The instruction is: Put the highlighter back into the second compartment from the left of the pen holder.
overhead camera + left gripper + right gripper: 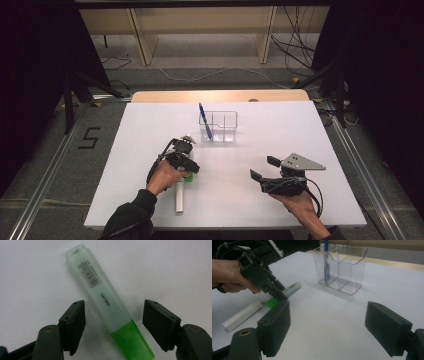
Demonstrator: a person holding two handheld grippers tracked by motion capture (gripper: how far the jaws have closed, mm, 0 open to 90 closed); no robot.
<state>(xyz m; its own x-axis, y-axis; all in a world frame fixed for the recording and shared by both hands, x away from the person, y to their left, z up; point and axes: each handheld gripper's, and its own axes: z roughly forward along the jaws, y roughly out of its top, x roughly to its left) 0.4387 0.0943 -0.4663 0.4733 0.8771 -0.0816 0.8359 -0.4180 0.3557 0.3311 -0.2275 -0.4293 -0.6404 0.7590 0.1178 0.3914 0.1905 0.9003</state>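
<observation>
Hand-held gripper work at this moment centres on the green highlighter (110, 305), which lies flat on the white desk (300, 135) directly under the left hand-held gripper (186, 167). In the left gripper view its long axis runs on a slant between the two jaws, pale barrel end away from the camera and bright green end toward it, so it sits skewed to the line on which the jaws close. Both pads stand clear of the barrel, a strip of desk showing on each side: the left hand-held gripper is released, straddling the highlighter without pressing on it.

A white marker (242, 315) lies just beside the highlighter's green end, close enough to be nudged if the jaws come down crooked. Farther across the desk stands the clear pen holder (222, 125), with a blue pen (205, 121) leaning in its left compartment.

Well apart on the other side hovers the right hand-held gripper (262, 169), its jaws spread wide and empty. The left one is plainly the nearer, so I judge the pickup is its job.
</observation>
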